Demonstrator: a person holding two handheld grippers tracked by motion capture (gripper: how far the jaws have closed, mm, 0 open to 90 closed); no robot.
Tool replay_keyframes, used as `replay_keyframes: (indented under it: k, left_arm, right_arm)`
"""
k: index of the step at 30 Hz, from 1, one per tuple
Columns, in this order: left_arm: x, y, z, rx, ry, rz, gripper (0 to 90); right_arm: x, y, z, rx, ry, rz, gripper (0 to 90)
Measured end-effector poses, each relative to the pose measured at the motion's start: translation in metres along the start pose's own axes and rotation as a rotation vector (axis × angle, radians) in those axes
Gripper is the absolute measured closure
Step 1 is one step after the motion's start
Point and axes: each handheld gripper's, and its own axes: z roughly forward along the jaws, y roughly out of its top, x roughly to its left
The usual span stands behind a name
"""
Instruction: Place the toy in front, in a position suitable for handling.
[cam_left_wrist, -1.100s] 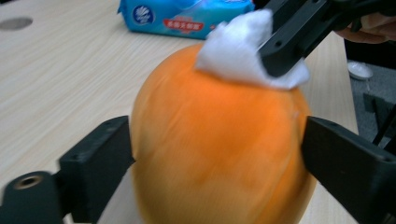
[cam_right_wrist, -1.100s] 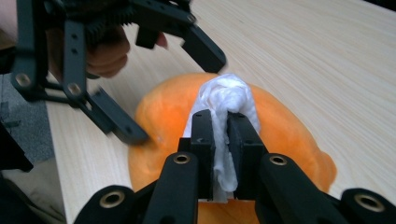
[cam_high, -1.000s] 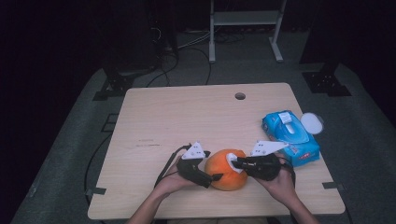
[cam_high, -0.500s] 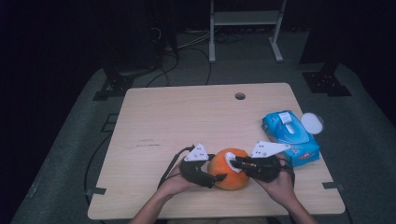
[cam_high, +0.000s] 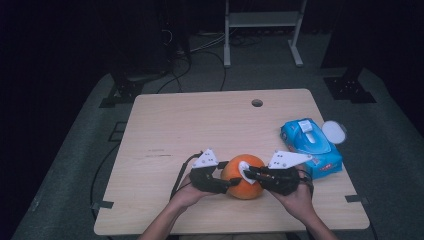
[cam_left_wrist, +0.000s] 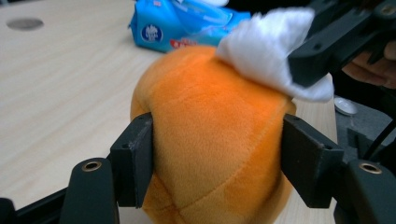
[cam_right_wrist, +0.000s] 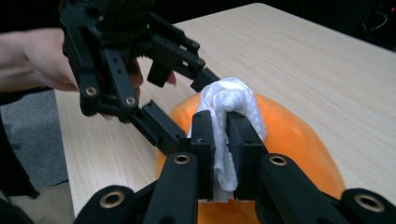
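An orange plush ball (cam_high: 243, 188) sits near the table's front edge. My left gripper (cam_high: 226, 176) reaches in from its left. In the left gripper view its jaws have just been closing, and both pads (cam_left_wrist: 135, 158) now press the sides of the plush ball (cam_left_wrist: 210, 140). My right gripper (cam_right_wrist: 220, 135) is shut on a bunched white tissue (cam_right_wrist: 229, 100), which it holds against the top of the plush ball (cam_right_wrist: 289, 140). The tissue (cam_left_wrist: 271, 42) also appears in the left gripper view, under the right gripper's jaws.
A blue pack of wipes (cam_high: 311, 147) lies right of my hands, with a round white lid (cam_high: 334, 131) beside it at the table edge. The wooden table (cam_high: 200, 125) has a cable hole (cam_high: 257, 103) at the back. Dark stands and a metal frame stand on the floor behind.
The left gripper's jaws have narrowed from wide apart onto the sides of the orange plush ball. The right gripper has stayed on top with the tissue.
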Motion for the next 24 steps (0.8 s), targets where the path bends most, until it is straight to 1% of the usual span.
replay_keyframes:
  k: [2,3,5,6,7,8,9,11,13,14,15,17,18,20,21,22,24]
  left_arm:
    - [0.0,-0.003,0.0,0.008,-0.006,-0.001,31.4]
    - [0.0,-0.005,0.002,0.015,-0.014,-0.01,29.5]
    - [0.002,-0.008,0.004,0.028,-0.027,-0.012,23.9]
    - [0.003,-0.008,0.005,0.023,-0.02,-0.007,20.6]
    - [0.004,-0.008,0.005,0.027,-0.011,-0.005,17.4]
    - [0.006,-0.008,0.006,0.032,-0.008,-0.018,14.4]
    - [0.007,-0.01,0.008,0.037,-0.009,-0.041,12.0]
    - [0.01,-0.013,0.012,0.041,-0.025,-0.075,12.5]
    - [0.01,-0.014,0.012,0.032,-0.031,-0.071,22.7]
    - [0.006,-0.012,0.011,0.019,-0.028,-0.055,25.1]
    - [0.004,-0.01,0.011,0.017,-0.03,-0.05,26.9]
    - [-0.001,-0.005,0.01,0.01,-0.021,-0.031,27.4]
    - [-0.004,-0.003,0.009,0.009,-0.017,-0.01,27.5]
    - [-0.01,-0.001,0.008,0.016,-0.012,0.029,27.7]
    - [-0.01,-0.001,0.008,0.016,-0.009,0.033,27.7]
    - [-0.01,-0.002,0.008,0.019,-0.012,0.028,27.2]
    - [-0.008,-0.004,0.009,0.021,-0.023,0.014,26.1]
  right_arm:
    - [0.0,0.0,0.001,0.01,-0.01,-0.01,81.0]
    - [-0.002,-0.002,0.001,0.021,-0.013,-0.002,81.0]
    - [-0.008,-0.009,0.003,0.051,-0.029,0.002,81.0]
    - [-0.011,-0.012,0.003,0.06,-0.027,0.012,81.0]
    - [-0.015,-0.015,0.002,0.065,-0.021,0.034,81.0]
    - [-0.016,-0.016,0.001,0.064,-0.023,0.041,81.0]
    - [-0.018,-0.016,0.0,0.064,-0.029,0.046,81.0]
    - [-0.021,-0.017,-0.002,0.063,-0.035,0.053,81.0]
    - [-0.022,-0.017,-0.002,0.064,-0.04,0.055,81.0]
    - [-0.022,-0.017,-0.002,0.061,-0.044,0.055,81.0]
    - [-0.021,-0.016,-0.003,0.055,-0.044,0.057,81.0]
    - [-0.016,-0.011,-0.004,0.032,-0.04,0.046,81.0]
    - [-0.013,-0.008,-0.005,0.017,-0.031,0.033,81.0]
    - [-0.006,-0.003,-0.006,0.0,0.001,0.006,81.0]
    - [-0.003,0.0,-0.007,0.01,-0.007,-0.014,81.0]
    - [-0.003,0.001,-0.007,0.018,-0.014,-0.021,81.0]
    - [-0.007,-0.002,-0.008,0.03,-0.02,-0.013,81.1]
